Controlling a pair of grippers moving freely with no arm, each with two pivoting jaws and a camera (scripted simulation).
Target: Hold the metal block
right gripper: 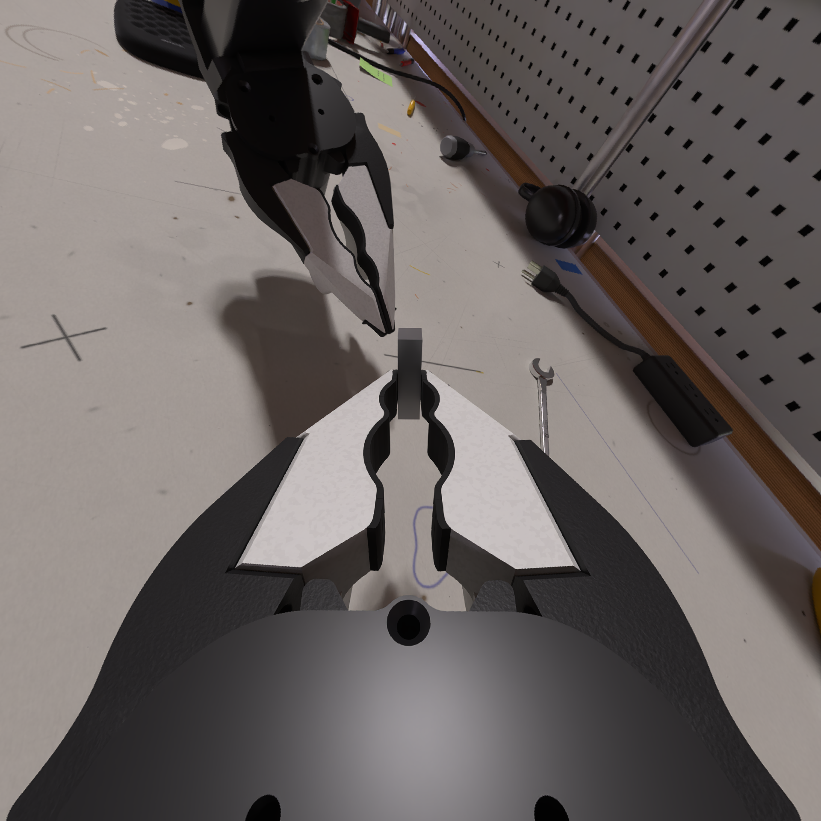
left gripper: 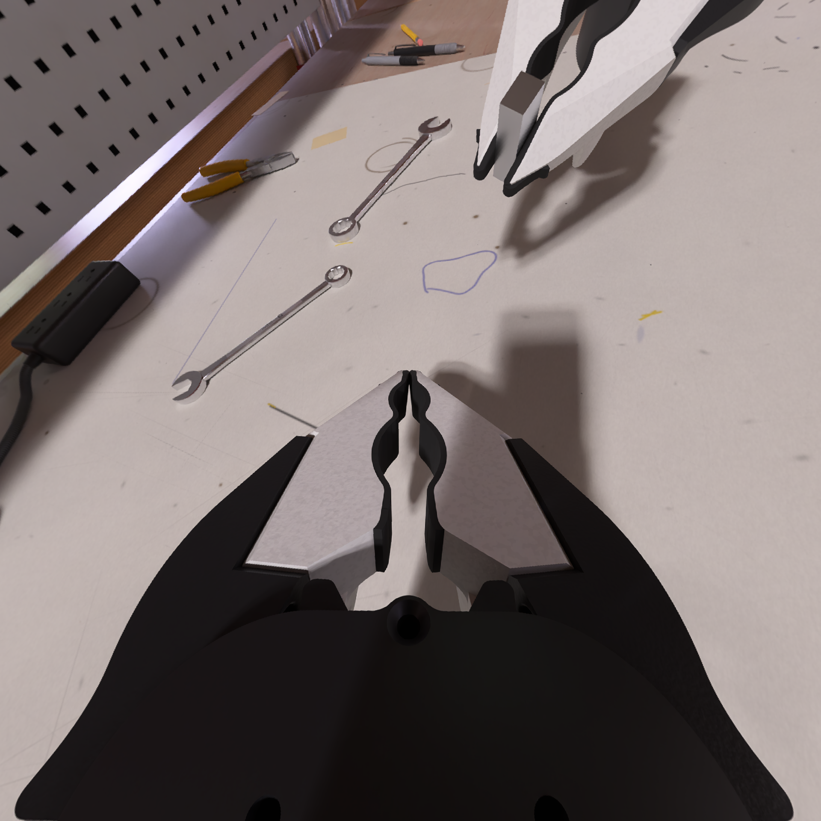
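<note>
The right gripper has the metal block pinched at its very fingertips, lifted off the workbench above the blue scribbled loop. The left gripper hangs just beside the block, jaws pressed together on nothing. That block looks dense, rigid and smooth-faced (likely slippery), so I'd want its flat sides seated deeper between the pads. Two wrenches lie beyond the loop.

A workshop: pegboard wall; wrenches, pliers (yellow-handled) on a marked bench.
</note>
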